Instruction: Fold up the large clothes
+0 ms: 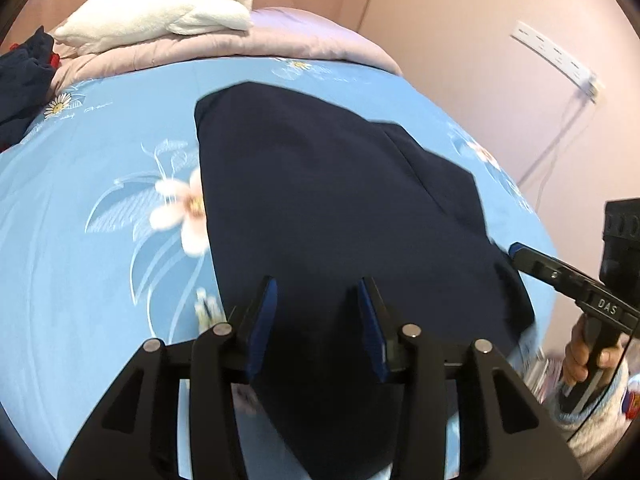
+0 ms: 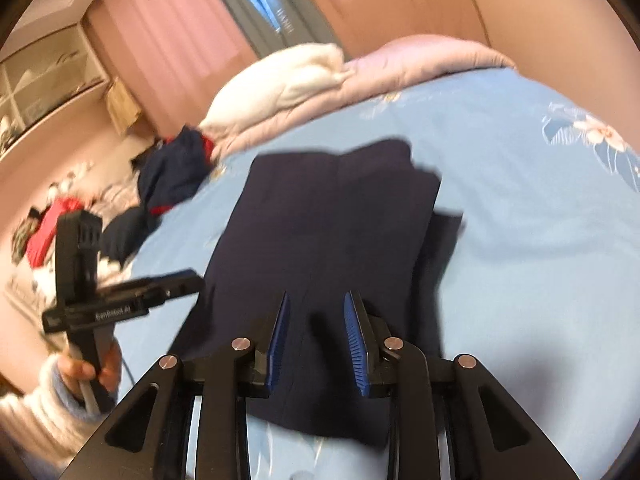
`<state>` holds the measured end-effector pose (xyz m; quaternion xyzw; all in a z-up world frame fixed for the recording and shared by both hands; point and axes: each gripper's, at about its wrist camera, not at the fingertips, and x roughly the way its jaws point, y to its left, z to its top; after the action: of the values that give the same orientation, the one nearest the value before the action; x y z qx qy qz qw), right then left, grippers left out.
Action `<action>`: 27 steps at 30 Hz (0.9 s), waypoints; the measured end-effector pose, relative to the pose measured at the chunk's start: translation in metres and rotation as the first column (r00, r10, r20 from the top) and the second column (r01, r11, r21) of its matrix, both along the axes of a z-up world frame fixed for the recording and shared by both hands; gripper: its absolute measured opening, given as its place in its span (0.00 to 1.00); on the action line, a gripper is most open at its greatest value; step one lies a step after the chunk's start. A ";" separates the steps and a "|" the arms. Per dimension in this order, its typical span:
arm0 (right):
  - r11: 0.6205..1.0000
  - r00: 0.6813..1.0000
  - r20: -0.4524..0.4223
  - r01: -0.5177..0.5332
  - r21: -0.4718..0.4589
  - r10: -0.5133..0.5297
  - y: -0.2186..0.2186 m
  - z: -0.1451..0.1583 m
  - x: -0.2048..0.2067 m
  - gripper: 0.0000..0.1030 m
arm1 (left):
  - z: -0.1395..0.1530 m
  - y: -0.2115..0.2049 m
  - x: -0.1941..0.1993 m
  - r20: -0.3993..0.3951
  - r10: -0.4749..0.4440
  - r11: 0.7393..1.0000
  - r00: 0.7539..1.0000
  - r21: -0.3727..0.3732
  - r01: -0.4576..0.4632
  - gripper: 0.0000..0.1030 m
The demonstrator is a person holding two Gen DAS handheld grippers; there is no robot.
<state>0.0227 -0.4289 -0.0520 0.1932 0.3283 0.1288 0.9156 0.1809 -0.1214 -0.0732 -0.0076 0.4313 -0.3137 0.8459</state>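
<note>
A navy garment (image 1: pixel 320 184) lies folded into a long panel on the blue flowered bed sheet (image 1: pixel 80 240). My left gripper (image 1: pixel 319 282) hangs just over its near end, jaws apart with only the flat cloth beneath them. In the right wrist view the same garment (image 2: pixel 332 224) shows a second layer sticking out along its right side. My right gripper (image 2: pixel 318 295) also hovers over its near end, open and holding nothing. Each gripper appears in the other's view: the right gripper (image 1: pixel 520 254) at the garment's right edge, the left gripper (image 2: pixel 180 280) at its left edge.
A white folded blanket (image 1: pixel 160 12) and a pink quilt (image 1: pixel 280 40) lie at the bed's far end. A heap of dark and red clothes (image 2: pixel 172 176) sits at the bed's left edge. A power strip (image 1: pixel 556 56) hangs on the right wall. Hands (image 2: pixel 80 368) in pale sleeves hold both grippers.
</note>
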 end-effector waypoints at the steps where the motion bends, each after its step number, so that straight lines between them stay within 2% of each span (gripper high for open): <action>1: 1.000 1.000 0.002 0.013 -0.002 -0.013 -0.001 0.001 0.010 0.27 | 0.000 -0.004 0.011 -0.007 0.007 1.000 1.000 -0.007 -0.007 0.40; 6: 0.998 0.998 -0.026 0.059 0.012 -0.058 -0.001 -0.006 0.055 0.27 | -0.002 -0.024 0.047 -0.002 0.040 0.999 0.999 0.011 -0.040 0.40; 9: 0.997 0.995 -0.071 0.077 -0.002 -0.077 -0.004 -0.019 0.073 0.27 | -0.008 -0.031 0.057 -0.010 0.041 0.999 0.999 0.024 -0.040 0.41; 16: 0.997 0.974 -0.211 0.081 -0.009 -0.082 -0.005 -0.053 0.097 0.27 | -0.035 -0.046 0.076 -0.048 0.023 0.994 0.999 0.108 -0.017 0.46; 22: 0.995 0.972 -0.219 0.095 0.017 -0.089 -0.008 -0.050 0.095 0.27 | -0.037 -0.044 0.081 -0.059 0.034 0.992 0.998 0.122 -0.027 0.47; 27: 0.992 0.980 -0.153 0.122 -0.040 -0.127 -0.005 -0.028 0.070 0.27 | -0.024 -0.042 0.057 -0.030 0.041 0.992 0.999 0.119 -0.037 0.47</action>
<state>0.0931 -0.4340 -0.0800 0.2089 0.3878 0.0507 0.8963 0.2381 -0.1631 -0.0976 0.0292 0.4627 -0.2708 0.8436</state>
